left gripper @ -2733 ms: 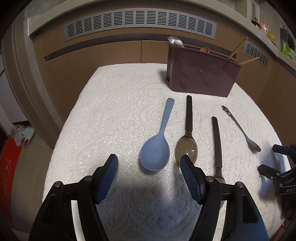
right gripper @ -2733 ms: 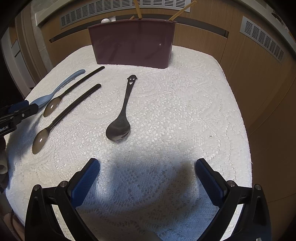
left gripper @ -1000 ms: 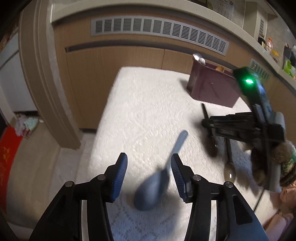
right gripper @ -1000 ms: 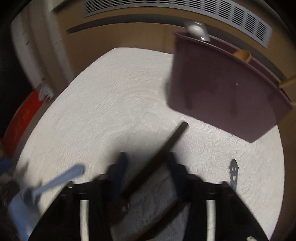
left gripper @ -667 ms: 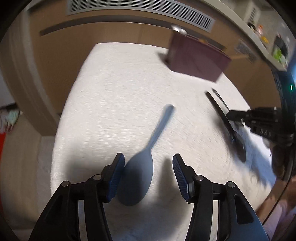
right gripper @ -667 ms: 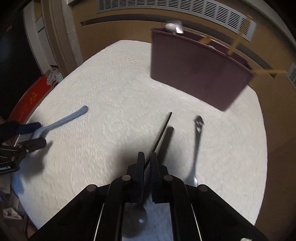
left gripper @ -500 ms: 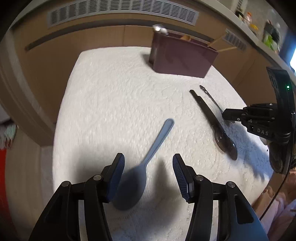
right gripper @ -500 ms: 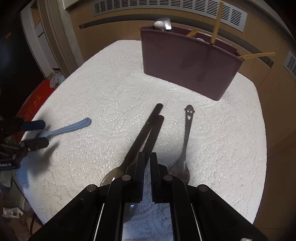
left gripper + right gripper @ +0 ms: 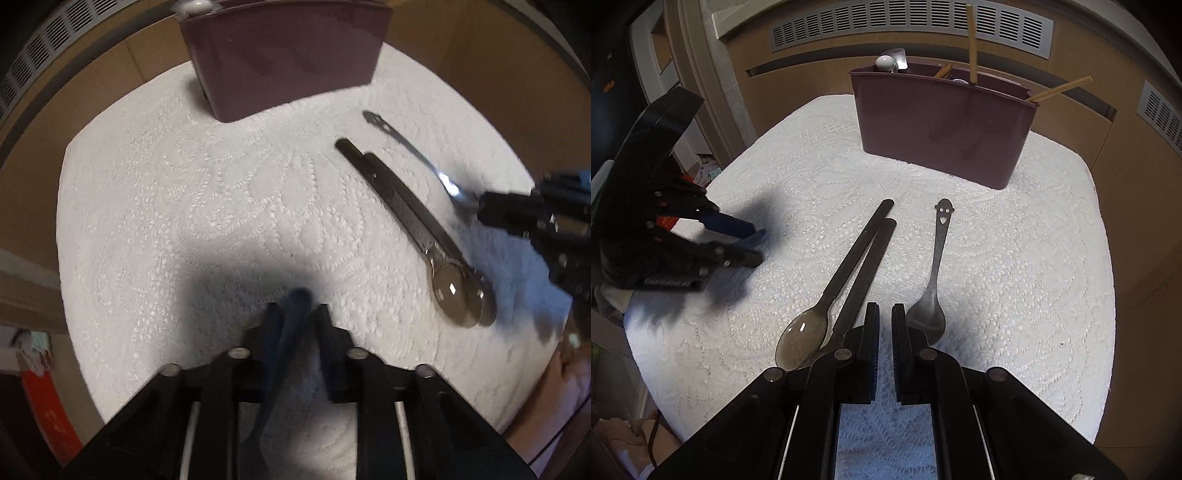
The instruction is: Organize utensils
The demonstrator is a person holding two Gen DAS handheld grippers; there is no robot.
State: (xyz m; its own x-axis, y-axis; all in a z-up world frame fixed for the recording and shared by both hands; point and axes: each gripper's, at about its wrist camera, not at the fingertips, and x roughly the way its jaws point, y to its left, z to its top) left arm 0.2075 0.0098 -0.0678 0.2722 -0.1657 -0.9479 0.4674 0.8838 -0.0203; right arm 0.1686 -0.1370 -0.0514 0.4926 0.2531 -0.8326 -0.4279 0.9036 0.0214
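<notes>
White lace tablecloth (image 9: pixel 221 206); left gripper (image 9: pixel 295 314) clamps blue spoon (image 9: pixel 297 299).

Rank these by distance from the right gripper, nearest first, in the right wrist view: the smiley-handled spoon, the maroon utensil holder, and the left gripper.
From the right gripper:
1. Smiley-handled spoon, bowl just right of the fingertips.
2. Left gripper, far left, shut on a blue spoon.
3. Maroon utensil holder, at the table's far end.

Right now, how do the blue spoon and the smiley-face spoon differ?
The blue spoon is gripped between the jaws of the left gripper; the smiley-face spoon lies free on the white lace cloth. The blue spoon looks matte, the smiley-face spoon shiny metal with a cut-out face. Both are still outside the maroon utensil holder.
</notes>
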